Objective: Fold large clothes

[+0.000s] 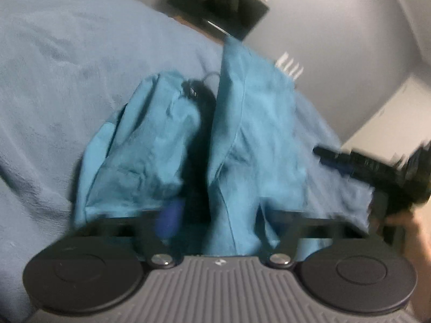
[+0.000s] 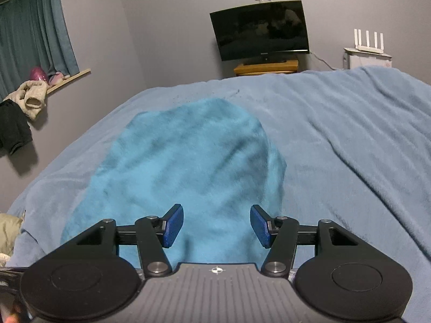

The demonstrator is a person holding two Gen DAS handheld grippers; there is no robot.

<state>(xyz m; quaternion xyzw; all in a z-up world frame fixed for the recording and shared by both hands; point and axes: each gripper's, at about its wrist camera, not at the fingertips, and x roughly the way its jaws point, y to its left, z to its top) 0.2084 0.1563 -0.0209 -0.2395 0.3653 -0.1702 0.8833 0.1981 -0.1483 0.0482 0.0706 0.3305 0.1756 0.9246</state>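
A teal garment (image 2: pixel 186 161) lies on the blue bed blanket (image 2: pixel 350 123). In the right wrist view my right gripper (image 2: pixel 216 226) is open and empty, its blue pads (image 2: pixel 173 224) spread just above the garment's near end. In the blurred left wrist view the garment (image 1: pixel 247 123) hangs bunched in two folds with a dark gap between them, draped over my left gripper (image 1: pixel 215 220). One blue pad (image 1: pixel 169 218) shows; the other is hidden by cloth. My right gripper (image 1: pixel 358 167) appears at the right edge.
A television (image 2: pixel 261 31) on a wooden stand (image 2: pixel 266 67) stands by the far wall, a router (image 2: pixel 367 40) to its right. Curtains (image 2: pixel 32 27) and a ledge with clothes (image 2: pixel 29 97) are at the left. The blanket (image 1: pixel 67 67) fills the bed.
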